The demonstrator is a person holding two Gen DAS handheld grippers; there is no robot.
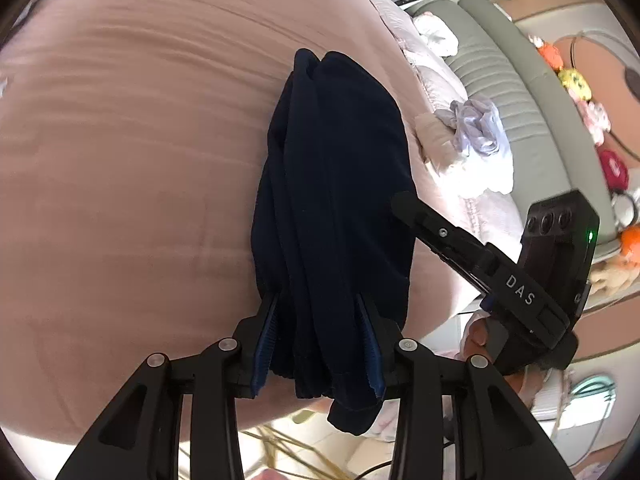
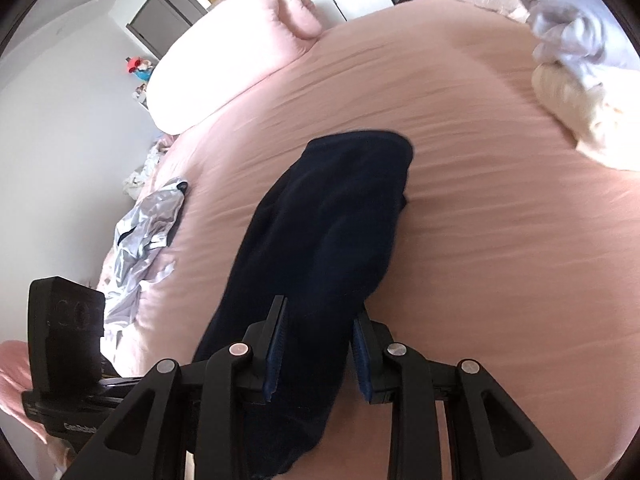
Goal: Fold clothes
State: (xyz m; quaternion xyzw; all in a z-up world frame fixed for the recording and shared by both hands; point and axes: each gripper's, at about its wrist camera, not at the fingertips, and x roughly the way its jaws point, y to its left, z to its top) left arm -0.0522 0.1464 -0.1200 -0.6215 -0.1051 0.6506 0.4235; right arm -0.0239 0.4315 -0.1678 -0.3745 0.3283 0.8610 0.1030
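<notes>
**A bedroom in a home**

A wide bed under a pink cover (image 2: 480, 240) fills both views. A big pink pillow (image 2: 224, 52) lies along the bed's far edge, by a white wall with a grey cabinet (image 2: 168, 16). Loose clothes lie at the bed's edges: a silvery garment (image 2: 144, 220) at one, a pale lilac one (image 1: 478, 124) at another. A padded grey-green headboard (image 1: 508, 80) runs beside it, with soft toys (image 1: 576, 80) lined up behind.
</notes>
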